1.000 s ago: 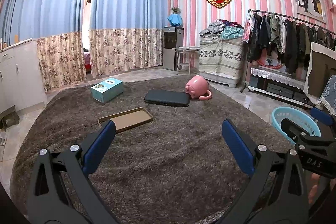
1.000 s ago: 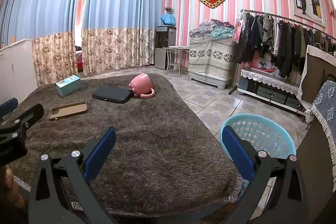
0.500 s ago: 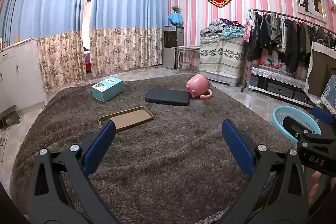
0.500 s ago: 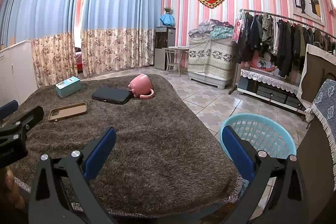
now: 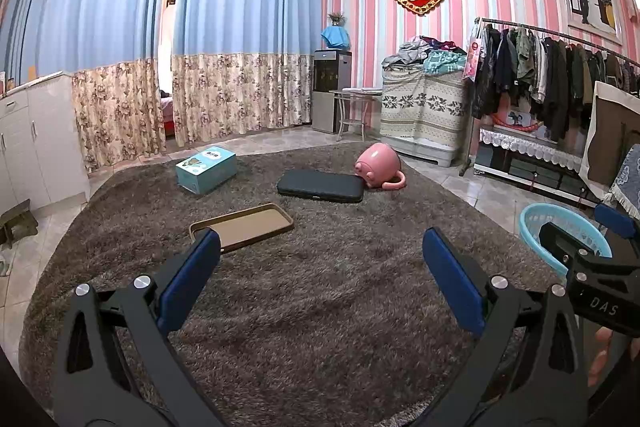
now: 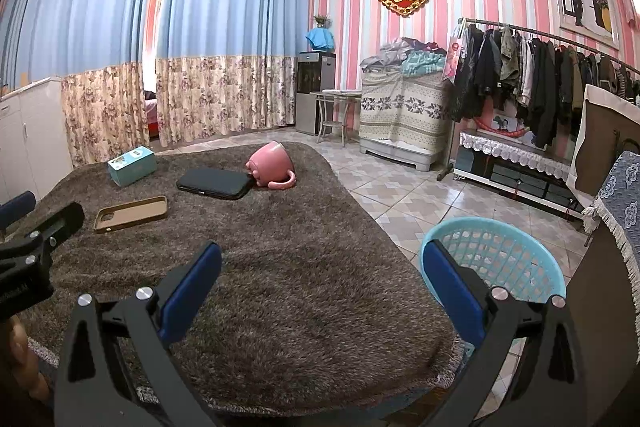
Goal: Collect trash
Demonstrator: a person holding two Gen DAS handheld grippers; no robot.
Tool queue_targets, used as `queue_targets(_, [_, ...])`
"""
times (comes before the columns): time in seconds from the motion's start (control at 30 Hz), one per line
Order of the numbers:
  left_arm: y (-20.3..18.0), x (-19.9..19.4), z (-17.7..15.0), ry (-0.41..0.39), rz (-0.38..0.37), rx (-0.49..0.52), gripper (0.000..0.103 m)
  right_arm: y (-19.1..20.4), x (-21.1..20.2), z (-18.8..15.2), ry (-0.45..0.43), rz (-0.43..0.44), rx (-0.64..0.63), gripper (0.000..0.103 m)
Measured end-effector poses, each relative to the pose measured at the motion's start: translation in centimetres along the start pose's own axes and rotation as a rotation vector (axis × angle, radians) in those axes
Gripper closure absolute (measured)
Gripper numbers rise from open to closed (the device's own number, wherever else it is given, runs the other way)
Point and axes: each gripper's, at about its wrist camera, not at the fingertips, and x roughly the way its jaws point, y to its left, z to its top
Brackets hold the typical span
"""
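on the shag rug [image 5: 320,287], teal box [image 5: 206,169] at 11 o'clock, brown phone case [image 5: 244,227], black case [image 5: 320,185] and pink mug [image 5: 378,167] at 12, basket [image 6: 496,259] at 3; left gripper [image 5: 320,275] and right gripper [image 6: 320,279] held apart, empty, little shifted over the past second, so no progress is indicated.

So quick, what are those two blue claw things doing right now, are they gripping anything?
Left gripper: open, holding nothing, above the brown rug.
Right gripper: open, holding nothing, beside the blue basket.
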Motion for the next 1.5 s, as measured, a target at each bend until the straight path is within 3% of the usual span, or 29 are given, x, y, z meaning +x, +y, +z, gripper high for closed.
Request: queue_targets(1.5, [-0.05, 0.02, -0.17, -0.008, 0.003, 0.002, 0.005, 0.57, 0.15, -0.04, 0.000, 0.003, 0.005, 0.004])
